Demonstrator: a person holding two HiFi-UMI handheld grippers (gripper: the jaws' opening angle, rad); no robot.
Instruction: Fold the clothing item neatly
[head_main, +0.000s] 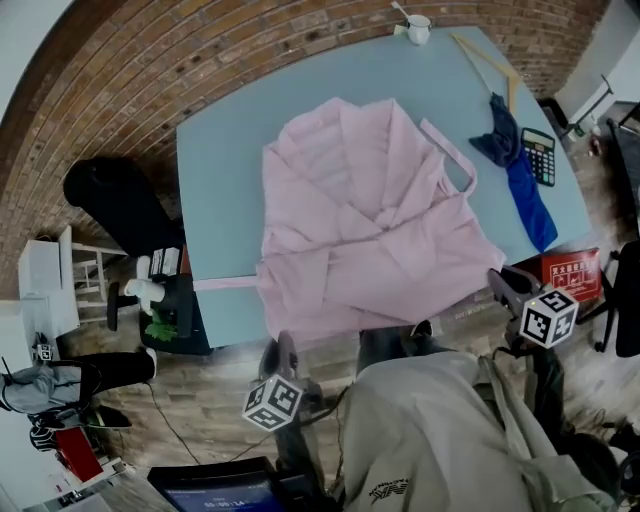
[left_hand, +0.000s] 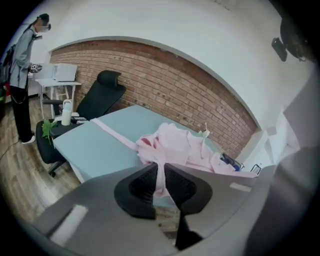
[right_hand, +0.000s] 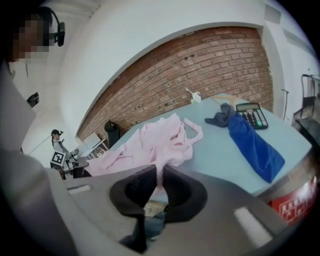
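A pale pink garment (head_main: 370, 230) lies crumpled and partly spread on the light blue table (head_main: 225, 190). Its near edge hangs over the table's front side. My left gripper (head_main: 283, 352) is at the front left, below the table edge. In the left gripper view it (left_hand: 160, 167) is shut on a fold of the pink garment (left_hand: 175, 145). My right gripper (head_main: 503, 283) is at the front right corner of the cloth. In the right gripper view it (right_hand: 159, 169) is also shut on the pink garment (right_hand: 150, 142), which stretches away from the jaws.
A blue cloth (head_main: 525, 190), a calculator (head_main: 541, 155), a wooden hanger (head_main: 490, 65) and a white cup (head_main: 418, 28) sit on the table's right and far side. A pink belt (head_main: 225, 283) trails left. A black chair (head_main: 115, 200) stands left, a red box (head_main: 573, 272) right.
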